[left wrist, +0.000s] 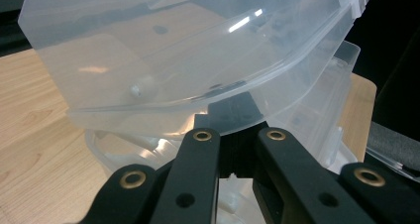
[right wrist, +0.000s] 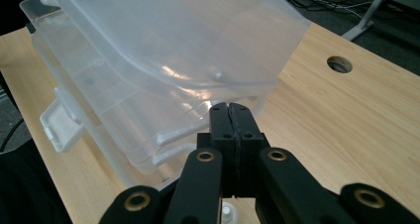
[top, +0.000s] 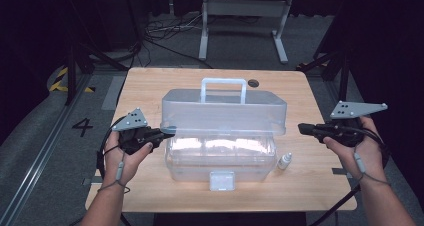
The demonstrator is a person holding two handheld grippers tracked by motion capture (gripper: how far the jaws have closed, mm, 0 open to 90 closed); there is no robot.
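Box: clear plastic storage box (top: 220, 158) with a hinged lid (top: 223, 111) and a white carry handle (top: 223, 88); sits mid-table, near the front edge.
Lid: raised partway, tilted up off the base; its white front latch (top: 221, 180) hangs loose at the base's front wall.
Inside: pale divided compartments visible through the walls; contents too hazy to make out.
Left gripper (top: 167, 132): black, clenched on the lid's left edge; in the left gripper view the lid rim (left wrist: 198, 105) crosses just over the pressed-together tips (left wrist: 236, 116), the contact itself hidden by the plastic.
Right gripper (top: 301, 128): jaws clenched tight on nothing, pads (right wrist: 231, 116) pressed together; hovers just off the box's right end, apart from it.
Hands: left hand (top: 122, 158) and right hand (top: 357, 148) each wrap a gripper body with a wrist strap.
Bottle: small white dropper bottle (top: 284, 161) stands upright on the table just right of the box.
Surface: light wooden table (top: 150, 86) with a round cable hole (top: 253, 83) behind the box.
Room: grey floor, white desk frame (top: 245, 23) and loose cables (top: 165, 31) beyond; a painted "4" (top: 82, 127) at left.
Cut off: forearms leave the bottom edge; dark surroundings hide the room's sides.
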